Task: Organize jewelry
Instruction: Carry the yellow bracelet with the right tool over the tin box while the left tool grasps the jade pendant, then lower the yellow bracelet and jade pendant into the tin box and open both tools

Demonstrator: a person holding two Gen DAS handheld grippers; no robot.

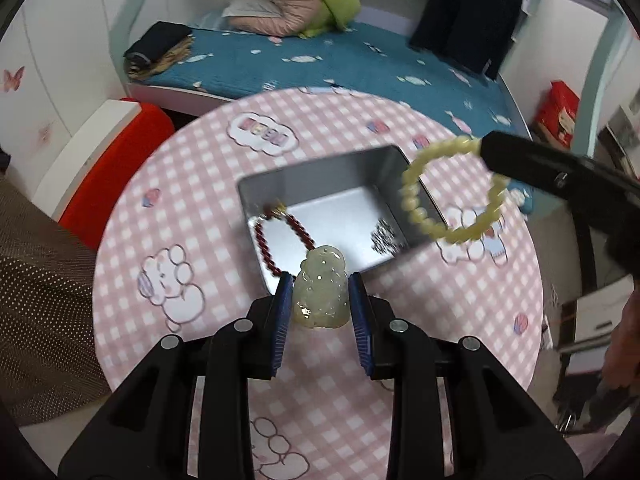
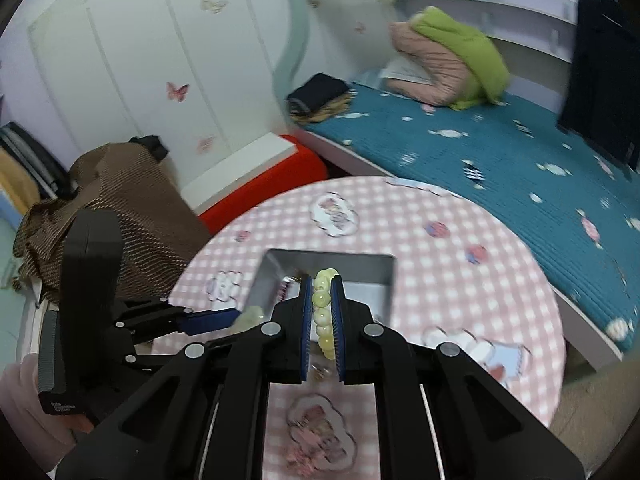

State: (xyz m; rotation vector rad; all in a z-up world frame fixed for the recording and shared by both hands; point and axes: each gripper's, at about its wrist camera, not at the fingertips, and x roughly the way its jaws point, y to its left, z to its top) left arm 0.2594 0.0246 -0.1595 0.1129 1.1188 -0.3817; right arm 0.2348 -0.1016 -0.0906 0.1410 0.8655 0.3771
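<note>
My left gripper (image 1: 321, 280) is shut on a pale green jade pendant (image 1: 320, 300), which stands upright between the blue pads, just in front of the near edge of a metal tray (image 1: 320, 176). A dark red bead bracelet (image 1: 268, 240) lies in the tray's left half. My right gripper (image 2: 322, 284) is shut on a yellow bead bracelet (image 2: 322, 312). In the left wrist view the yellow bead bracelet (image 1: 412, 196) hangs as a loop from the right gripper (image 1: 490, 148), above the tray's right rim. The right wrist view shows the left gripper (image 2: 234, 315) with the pendant (image 2: 252, 318) beside the tray (image 2: 360, 268).
The tray sits on a round table with a pink checked cloth (image 1: 200, 200). Behind it is a bed with a teal cover (image 1: 360, 60). A red and white stool (image 1: 120, 160) and a brown dotted cloth (image 1: 40, 280) stand to the left. A person's hand (image 1: 624, 340) shows at the right edge.
</note>
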